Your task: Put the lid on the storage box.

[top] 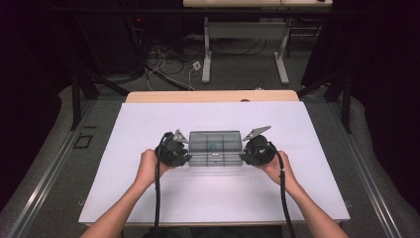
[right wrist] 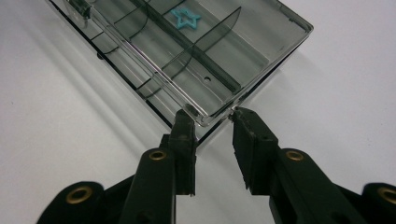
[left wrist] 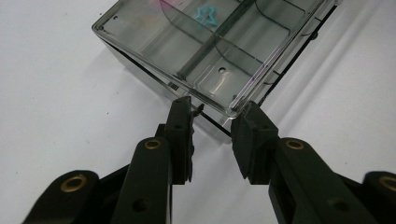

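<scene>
Straddling the two near corners of a clear smoky plastic compartment box at mid-frame, the left gripper and right gripper sit parted, pads beside the lid edge, seemingly not clamped. Likely step: bracing it; next, pinching the lid rim. A small turquoise star lies inside. The white tabletop offers no obstacle.

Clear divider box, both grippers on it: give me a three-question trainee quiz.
1. True or false: the clear box lies between the left gripper and the right gripper.
2. What colour is the star inside the box?
3. Each gripper's jaws sit at: A) a box corner, B) the box centre, C) the table edge.

Key: 1 true; 2 turquoise; 3 A.
</scene>
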Demonstrator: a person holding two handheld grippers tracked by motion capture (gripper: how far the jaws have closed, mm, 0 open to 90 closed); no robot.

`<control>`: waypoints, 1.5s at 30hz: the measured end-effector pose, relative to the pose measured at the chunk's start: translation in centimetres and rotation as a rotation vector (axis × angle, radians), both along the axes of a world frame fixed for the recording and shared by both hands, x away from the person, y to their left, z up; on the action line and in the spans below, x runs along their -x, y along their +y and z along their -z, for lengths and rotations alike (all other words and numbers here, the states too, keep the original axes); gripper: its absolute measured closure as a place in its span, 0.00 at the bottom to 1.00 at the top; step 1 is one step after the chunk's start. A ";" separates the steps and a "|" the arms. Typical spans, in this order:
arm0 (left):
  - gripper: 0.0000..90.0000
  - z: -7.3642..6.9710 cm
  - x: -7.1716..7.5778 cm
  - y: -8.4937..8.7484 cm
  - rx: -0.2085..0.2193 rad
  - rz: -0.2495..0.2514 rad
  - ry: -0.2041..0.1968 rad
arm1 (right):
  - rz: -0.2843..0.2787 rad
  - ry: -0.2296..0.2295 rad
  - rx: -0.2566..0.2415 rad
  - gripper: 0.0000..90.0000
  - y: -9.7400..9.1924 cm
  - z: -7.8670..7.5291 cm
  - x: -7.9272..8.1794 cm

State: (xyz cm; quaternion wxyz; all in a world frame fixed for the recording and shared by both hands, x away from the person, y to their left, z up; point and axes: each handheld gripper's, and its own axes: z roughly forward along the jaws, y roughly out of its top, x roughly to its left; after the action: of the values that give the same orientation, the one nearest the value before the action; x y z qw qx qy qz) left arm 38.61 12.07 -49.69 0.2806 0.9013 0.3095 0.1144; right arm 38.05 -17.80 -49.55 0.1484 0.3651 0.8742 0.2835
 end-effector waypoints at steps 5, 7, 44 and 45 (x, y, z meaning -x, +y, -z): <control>0.76 0.1 0.0 0.1 -0.014 0.007 0.008 | 0.003 0.002 -0.009 0.77 0.0 0.3 0.0; 0.76 0.2 0.0 0.0 -0.007 0.002 0.013 | 0.004 0.004 -0.011 0.77 0.0 0.4 0.1; 0.74 0.9 0.3 0.2 -0.005 -0.004 0.038 | -0.007 0.036 -0.017 0.76 0.0 1.1 0.3; 0.74 0.9 0.3 0.2 -0.004 -0.004 0.038 | -0.014 0.027 -0.021 0.76 0.0 1.2 0.3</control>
State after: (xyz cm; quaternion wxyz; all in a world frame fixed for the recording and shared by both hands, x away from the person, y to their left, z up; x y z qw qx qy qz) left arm 38.33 12.30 -50.59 0.2725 0.9033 0.3164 0.0985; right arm 37.73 -17.77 -50.75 0.1310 0.3642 0.8757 0.2889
